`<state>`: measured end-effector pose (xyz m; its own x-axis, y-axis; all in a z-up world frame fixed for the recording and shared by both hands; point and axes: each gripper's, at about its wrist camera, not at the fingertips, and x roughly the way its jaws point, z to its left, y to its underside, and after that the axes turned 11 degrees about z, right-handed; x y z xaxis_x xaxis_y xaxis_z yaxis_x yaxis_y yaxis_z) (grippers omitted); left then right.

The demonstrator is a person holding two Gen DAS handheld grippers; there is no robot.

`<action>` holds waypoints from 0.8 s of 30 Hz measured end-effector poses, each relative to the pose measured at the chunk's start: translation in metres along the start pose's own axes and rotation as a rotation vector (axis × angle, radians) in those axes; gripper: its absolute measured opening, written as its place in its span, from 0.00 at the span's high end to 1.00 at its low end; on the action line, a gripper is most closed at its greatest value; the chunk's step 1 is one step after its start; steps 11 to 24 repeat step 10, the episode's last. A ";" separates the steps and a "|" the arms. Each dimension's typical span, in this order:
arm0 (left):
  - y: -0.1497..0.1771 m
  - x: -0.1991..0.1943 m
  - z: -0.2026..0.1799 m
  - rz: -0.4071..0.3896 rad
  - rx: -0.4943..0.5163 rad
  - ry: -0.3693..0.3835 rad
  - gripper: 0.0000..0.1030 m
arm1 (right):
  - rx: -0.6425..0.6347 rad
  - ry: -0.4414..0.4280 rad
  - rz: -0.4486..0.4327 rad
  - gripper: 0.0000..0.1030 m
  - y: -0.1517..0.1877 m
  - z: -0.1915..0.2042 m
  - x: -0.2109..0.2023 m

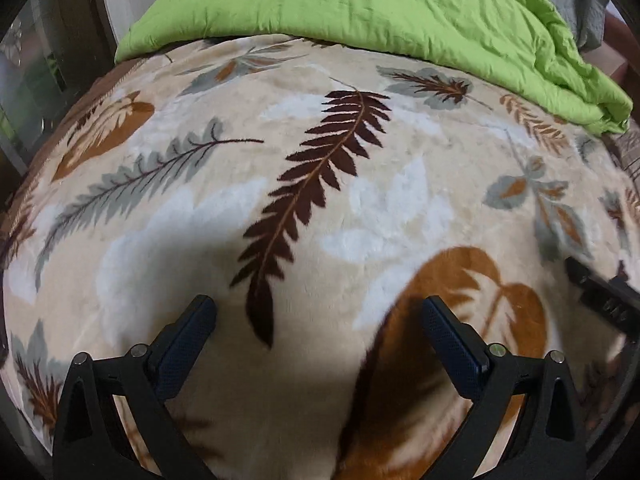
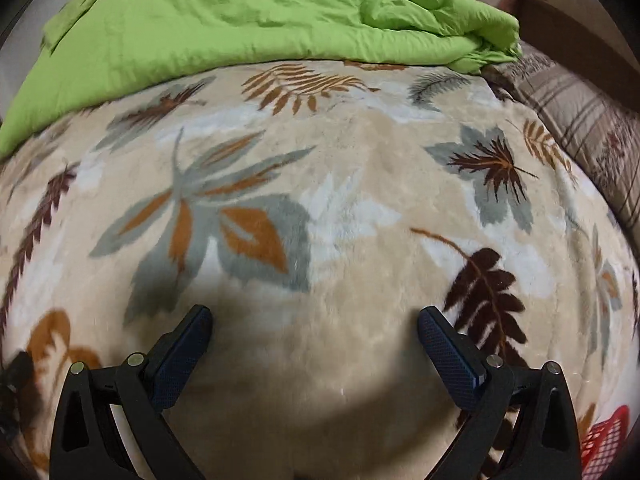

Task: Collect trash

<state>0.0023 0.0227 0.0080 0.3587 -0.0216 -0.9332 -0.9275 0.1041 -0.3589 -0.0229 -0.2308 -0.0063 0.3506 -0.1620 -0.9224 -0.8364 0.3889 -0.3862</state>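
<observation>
No piece of trash shows in either view. My left gripper (image 1: 318,306) is open and empty, low over a beige bed blanket (image 1: 380,208) printed with leaves. My right gripper (image 2: 314,316) is open and empty over the same blanket (image 2: 360,152). A black part of the right gripper shows at the right edge of the left wrist view (image 1: 600,296). A red mesh basket (image 2: 604,440) peeks in at the lower right of the right wrist view.
A crumpled green duvet (image 1: 360,4) lies across the far side of the bed, also in the right wrist view (image 2: 240,12). A striped brown pillow (image 2: 580,120) and a wooden bed frame (image 2: 580,36) are at the right. A dark cabinet (image 1: 36,80) stands at the left.
</observation>
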 end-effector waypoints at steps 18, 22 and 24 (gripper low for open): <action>-0.004 0.004 0.000 -0.060 -0.011 -0.007 0.00 | 0.011 -0.009 -0.089 0.00 0.004 -0.001 0.001; -0.004 0.004 0.000 -0.060 -0.011 -0.007 0.00 | 0.011 -0.009 -0.089 0.00 0.004 -0.001 0.001; -0.004 0.004 0.000 -0.060 -0.011 -0.007 0.00 | 0.011 -0.009 -0.089 0.00 0.004 -0.001 0.001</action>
